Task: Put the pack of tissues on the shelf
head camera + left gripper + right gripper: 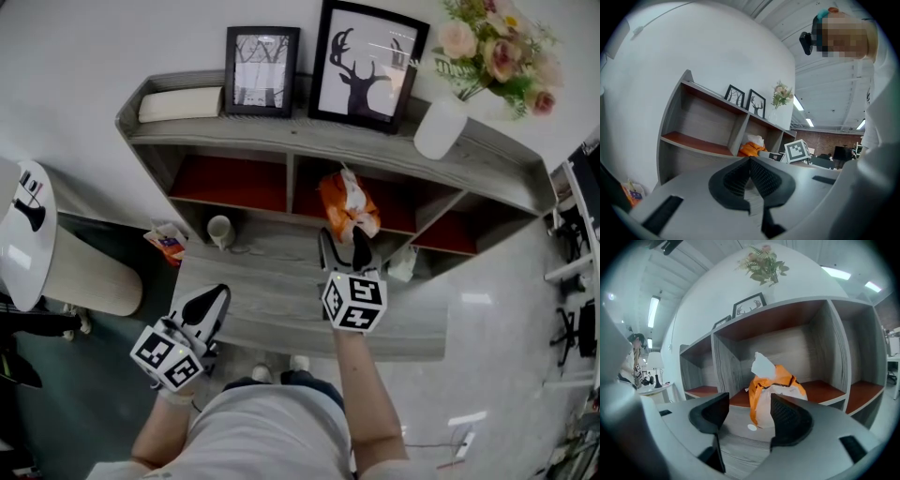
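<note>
The orange and white pack of tissues (348, 208) stands upright at the mouth of the shelf's (281, 141) middle compartment, with a white tissue sticking out of its top. My right gripper (345, 251) is just in front of it. In the right gripper view the pack (776, 392) shows past the wide-apart jaws of that gripper (749, 404), and no pad presses on it. My left gripper (208, 309) hangs low at the left over the grey ledge, its jaws closed together (750, 161) on nothing. The pack (751, 149) shows small in the left gripper view.
Two framed pictures (262, 70), a white vase of flowers (441, 127) and a book (180, 103) sit on top of the shelf. A cup (219, 230) stands on the grey ledge at the left. A round white side table (23, 234) is on the far left.
</note>
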`<move>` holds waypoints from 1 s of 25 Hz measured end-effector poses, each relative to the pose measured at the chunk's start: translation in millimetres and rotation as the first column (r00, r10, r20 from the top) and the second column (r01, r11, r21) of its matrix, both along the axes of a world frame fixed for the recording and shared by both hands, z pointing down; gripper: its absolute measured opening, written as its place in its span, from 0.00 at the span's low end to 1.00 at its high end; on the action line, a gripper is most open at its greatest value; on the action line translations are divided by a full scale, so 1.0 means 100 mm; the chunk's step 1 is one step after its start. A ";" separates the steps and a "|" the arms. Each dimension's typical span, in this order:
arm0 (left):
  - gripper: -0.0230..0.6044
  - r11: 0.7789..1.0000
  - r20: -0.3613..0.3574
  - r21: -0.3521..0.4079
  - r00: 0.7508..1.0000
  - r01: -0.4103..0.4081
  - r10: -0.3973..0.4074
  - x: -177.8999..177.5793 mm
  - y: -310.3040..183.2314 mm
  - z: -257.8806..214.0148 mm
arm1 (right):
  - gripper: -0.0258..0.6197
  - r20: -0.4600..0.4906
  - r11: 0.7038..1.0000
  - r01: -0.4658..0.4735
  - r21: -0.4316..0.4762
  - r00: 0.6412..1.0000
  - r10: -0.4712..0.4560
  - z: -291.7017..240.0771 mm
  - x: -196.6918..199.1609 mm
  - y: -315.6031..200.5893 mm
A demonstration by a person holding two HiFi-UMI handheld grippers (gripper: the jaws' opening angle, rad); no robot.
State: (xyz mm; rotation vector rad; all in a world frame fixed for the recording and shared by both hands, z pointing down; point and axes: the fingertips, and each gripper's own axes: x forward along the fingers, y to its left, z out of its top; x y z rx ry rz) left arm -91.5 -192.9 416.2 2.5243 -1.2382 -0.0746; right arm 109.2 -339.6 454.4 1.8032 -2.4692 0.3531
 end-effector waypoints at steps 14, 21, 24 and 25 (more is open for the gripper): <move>0.06 0.986 -0.007 0.027 0.987 -0.163 0.163 0.55 -0.02 -0.06 | 0.13 0.020 0.996 0.021 0.088 1.000 -0.022 -0.41 0.18 0.83; 0.06 0.965 -0.012 0.033 0.965 -0.262 0.262 0.92 -0.02 -0.05 | 0.12 -0.002 0.995 0.009 0.097 1.000 -0.009 -0.39 0.34 1.22; 0.06 0.955 -0.014 0.034 0.955 -0.296 0.297 1.06 -0.02 -0.04 | 0.12 0.000 0.995 -0.011 0.100 1.000 0.011 -0.35 0.43 1.34; 0.06 0.952 -0.014 0.034 0.952 -0.306 0.306 1.10 -0.02 -0.04 | 0.12 0.003 0.995 -0.018 0.098 1.000 0.018 -0.34 0.46 1.38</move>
